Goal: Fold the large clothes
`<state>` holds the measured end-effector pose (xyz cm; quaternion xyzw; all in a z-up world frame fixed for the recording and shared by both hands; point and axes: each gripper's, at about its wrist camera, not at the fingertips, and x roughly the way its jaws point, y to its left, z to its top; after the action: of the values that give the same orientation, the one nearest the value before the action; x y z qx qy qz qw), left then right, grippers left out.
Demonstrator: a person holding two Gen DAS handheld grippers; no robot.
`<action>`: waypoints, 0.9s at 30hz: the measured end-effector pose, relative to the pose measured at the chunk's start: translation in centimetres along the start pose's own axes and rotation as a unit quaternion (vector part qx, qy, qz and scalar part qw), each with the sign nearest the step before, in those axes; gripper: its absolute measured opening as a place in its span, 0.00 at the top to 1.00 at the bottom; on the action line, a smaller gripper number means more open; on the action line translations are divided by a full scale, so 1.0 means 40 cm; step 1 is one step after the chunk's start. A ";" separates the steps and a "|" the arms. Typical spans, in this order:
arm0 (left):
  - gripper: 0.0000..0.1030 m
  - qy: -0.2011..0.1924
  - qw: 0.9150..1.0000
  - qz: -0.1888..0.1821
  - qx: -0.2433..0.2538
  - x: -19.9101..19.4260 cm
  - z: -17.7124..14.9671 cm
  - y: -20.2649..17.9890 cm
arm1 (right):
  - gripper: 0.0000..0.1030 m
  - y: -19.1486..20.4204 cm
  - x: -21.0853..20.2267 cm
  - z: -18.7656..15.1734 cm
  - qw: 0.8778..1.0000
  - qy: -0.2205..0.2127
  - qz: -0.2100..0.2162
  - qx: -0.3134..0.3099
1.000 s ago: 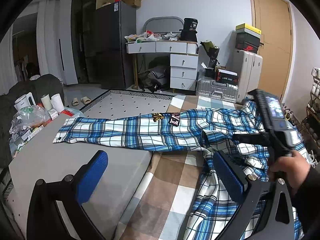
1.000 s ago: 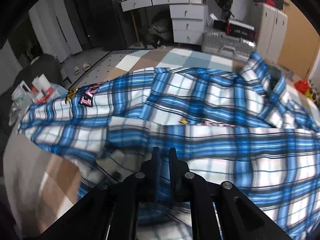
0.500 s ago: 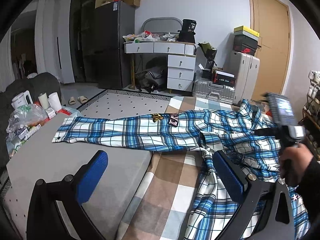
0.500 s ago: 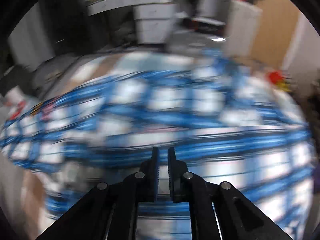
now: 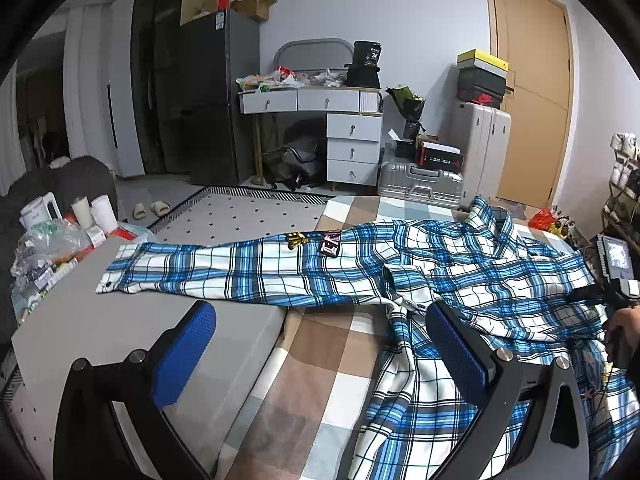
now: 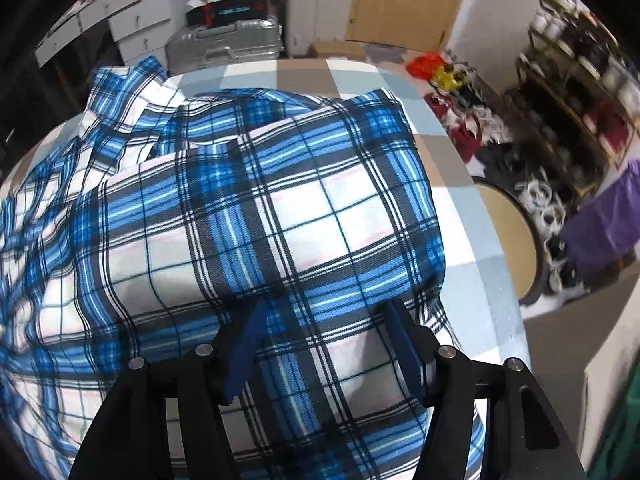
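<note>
Right now my right gripper [image 6: 324, 344] is letting go: its jaws are opening, with a fold of the blue plaid shirt [image 6: 248, 216] lying loose between the blue pads [image 6: 404, 348], which do not press on it. That gripper points steeply down at the shirt's folded body, which bulges up just ahead of the fingertips. My left gripper [image 5: 320, 356] hangs with its jaws spread wide and nothing between them, above the near edge of the checked bedspread [image 5: 320, 360] and the grey table [image 5: 120, 320] beside it. From the left wrist view, the shirt lies spread across the bed, one long sleeve [image 5: 208, 268] stretched out flat onto the grey table, its cuff near the table's far left side. Two patches [image 5: 316, 242] sit on that sleeve's upper part. At the right edge of that view my right hand [image 5: 622, 320] grips the other handle over the shirt.
</note>
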<state>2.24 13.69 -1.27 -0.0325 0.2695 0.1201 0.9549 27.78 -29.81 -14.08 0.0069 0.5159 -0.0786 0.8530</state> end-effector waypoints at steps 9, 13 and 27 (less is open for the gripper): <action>0.01 0.004 1.000 0.015 -0.023 0.002 0.003 0.027 | 0.30 0.094 -0.230 -0.141 0.979 -0.066 0.195 -0.005; 0.01 0.003 1.000 0.022 -0.007 -0.023 0.013 0.033 | 0.08 0.161 -0.423 -0.285 0.947 -0.133 0.291 -0.014; 0.01 -0.018 0.990 0.136 -0.007 -0.077 0.089 0.343 | 0.00 0.245 -0.667 -0.554 0.892 -0.325 0.310 -0.043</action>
<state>-1.89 26.77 3.41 0.0005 0.2530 0.2515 0.9342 -2.47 -14.67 -1.61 0.1037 0.1849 0.2148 0.9534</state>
